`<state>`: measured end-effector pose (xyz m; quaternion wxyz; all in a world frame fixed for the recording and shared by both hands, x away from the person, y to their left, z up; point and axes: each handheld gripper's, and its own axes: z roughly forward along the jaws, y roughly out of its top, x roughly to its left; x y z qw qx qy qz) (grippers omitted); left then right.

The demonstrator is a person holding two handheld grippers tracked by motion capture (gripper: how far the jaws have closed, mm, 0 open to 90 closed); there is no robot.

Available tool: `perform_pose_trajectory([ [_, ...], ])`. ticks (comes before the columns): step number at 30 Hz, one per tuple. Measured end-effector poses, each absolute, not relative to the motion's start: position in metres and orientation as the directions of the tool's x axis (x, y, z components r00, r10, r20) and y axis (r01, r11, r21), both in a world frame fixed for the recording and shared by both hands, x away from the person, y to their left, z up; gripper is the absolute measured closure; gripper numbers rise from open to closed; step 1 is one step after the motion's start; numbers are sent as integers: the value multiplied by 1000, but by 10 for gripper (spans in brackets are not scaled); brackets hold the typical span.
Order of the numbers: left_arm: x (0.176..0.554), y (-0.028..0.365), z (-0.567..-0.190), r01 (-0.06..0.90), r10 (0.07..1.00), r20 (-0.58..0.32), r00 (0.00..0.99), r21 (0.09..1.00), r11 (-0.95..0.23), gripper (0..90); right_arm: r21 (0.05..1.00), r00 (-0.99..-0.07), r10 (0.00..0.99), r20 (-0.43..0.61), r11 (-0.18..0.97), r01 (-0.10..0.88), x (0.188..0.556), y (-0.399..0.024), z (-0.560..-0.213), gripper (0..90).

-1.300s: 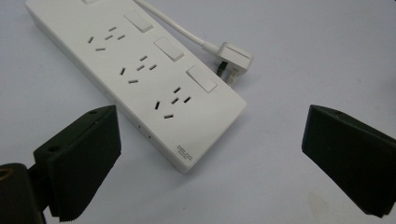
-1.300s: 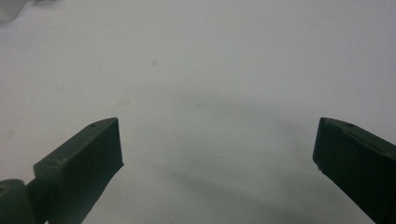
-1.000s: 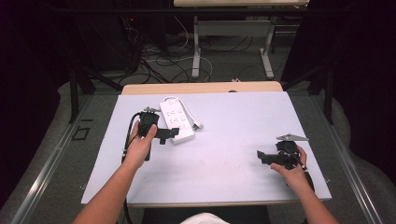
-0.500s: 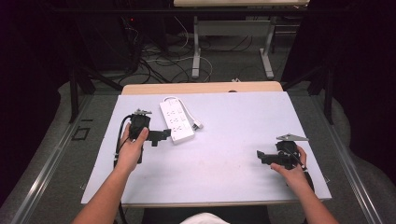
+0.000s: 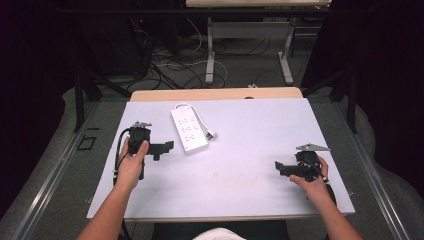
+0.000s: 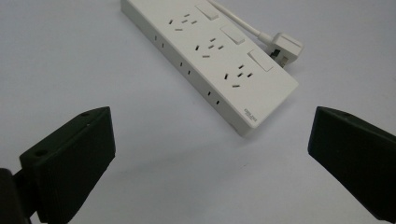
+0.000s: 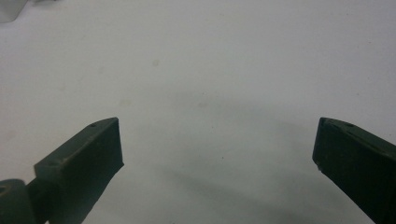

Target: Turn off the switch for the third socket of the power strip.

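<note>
Left gripper open, just left of power strip; right gripper open, empty, well apart. Risk: shoving the strip sideways, or snagging its cord.

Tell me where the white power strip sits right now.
In the high view the power strip lies left of centre on the table, just ahead of the open left claw, not touching it.

Ahead of the left gripper lies a power strip of smooth white plastic with a faint sheen. Both grippers' jaws look like matt black plastic. The surface is matt, pale grey and smooth, faintly stained beneath the right gripper.
</note>
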<state>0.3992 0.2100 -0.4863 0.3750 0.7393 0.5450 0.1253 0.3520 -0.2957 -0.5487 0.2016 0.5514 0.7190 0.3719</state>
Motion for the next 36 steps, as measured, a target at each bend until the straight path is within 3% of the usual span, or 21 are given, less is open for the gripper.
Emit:
perform_pose_trajectory([
  [36,384,253,-536,743,927,-249,281,668,-46,7,763,-318,941,113,123,635,352,-296,-548,11],
])
